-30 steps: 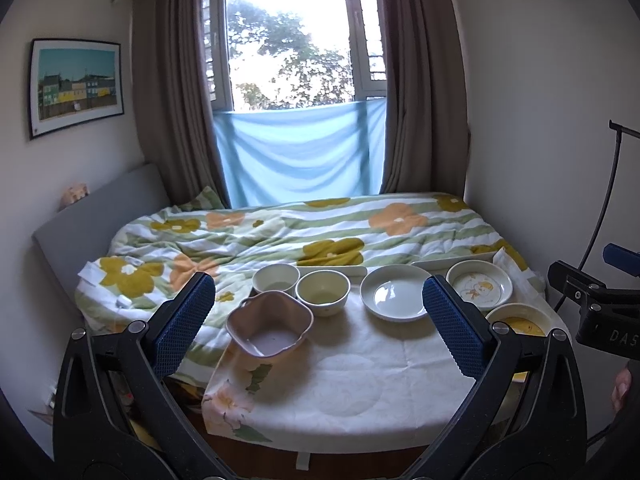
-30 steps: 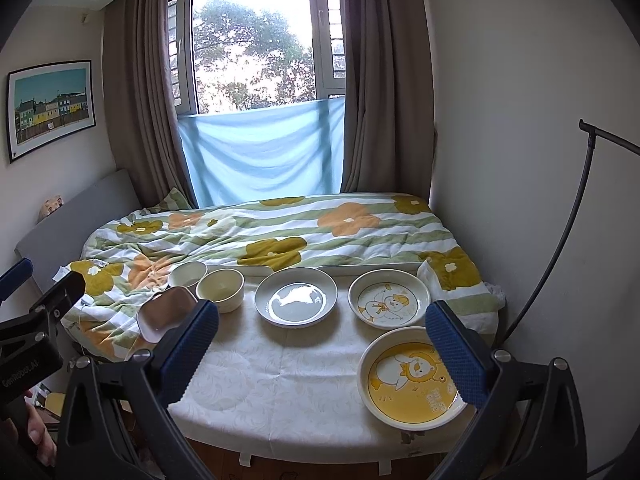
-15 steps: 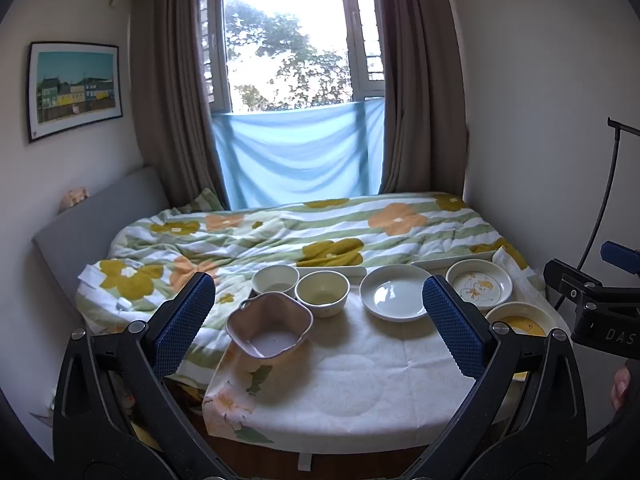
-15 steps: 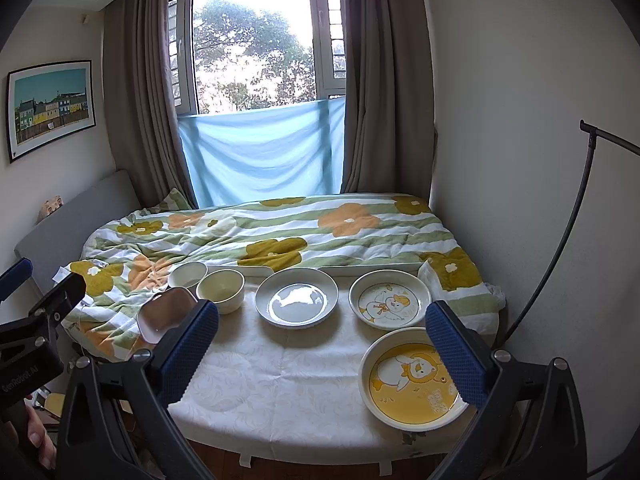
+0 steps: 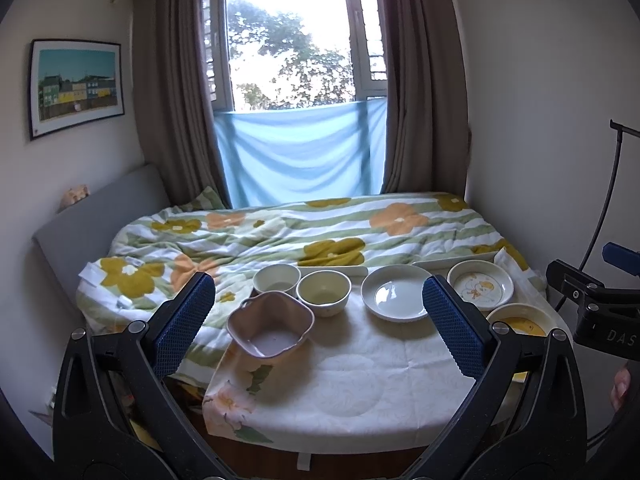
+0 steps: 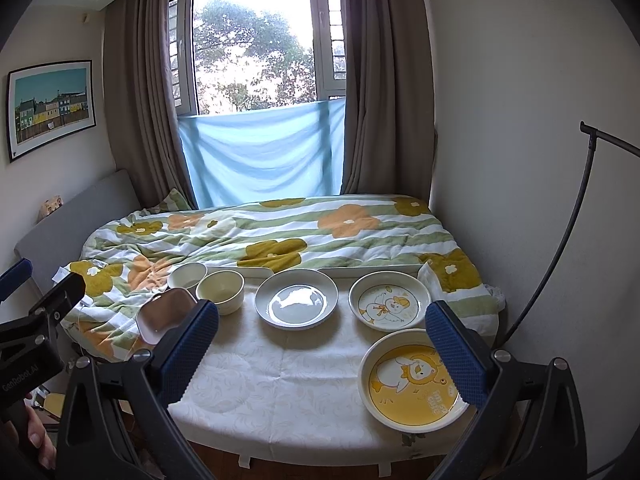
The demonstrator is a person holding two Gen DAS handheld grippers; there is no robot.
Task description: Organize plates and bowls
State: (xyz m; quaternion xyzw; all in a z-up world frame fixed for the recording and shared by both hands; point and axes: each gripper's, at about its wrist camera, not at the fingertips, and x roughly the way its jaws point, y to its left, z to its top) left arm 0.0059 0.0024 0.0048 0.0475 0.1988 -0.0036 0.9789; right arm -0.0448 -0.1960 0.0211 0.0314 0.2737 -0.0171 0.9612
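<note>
On the white-clothed table [image 5: 344, 376] stand a pink wavy-rimmed bowl [image 5: 270, 330], a white bowl [image 5: 276, 279], a cream bowl [image 5: 325, 293], a plain white plate [image 5: 396, 298], a white duck plate [image 5: 480, 285] and a yellow duck plate [image 6: 416, 380]. The same dishes show in the right wrist view: pink bowl [image 6: 162, 314], white bowl [image 6: 187, 276], cream bowl [image 6: 220, 292], plain plate [image 6: 296, 298], duck plate [image 6: 389, 305]. My left gripper [image 5: 320, 320] is open and empty, held back from the table's near edge. My right gripper [image 6: 322, 350] is open and empty above the near edge.
A bed with a flowered quilt [image 5: 304, 236] lies right behind the table, under a window with brown curtains. A grey headboard [image 5: 100, 216] is at the left. A black stand [image 6: 560, 240] curves up at the right wall. A white tray edge [image 6: 368, 269] lies behind the plates.
</note>
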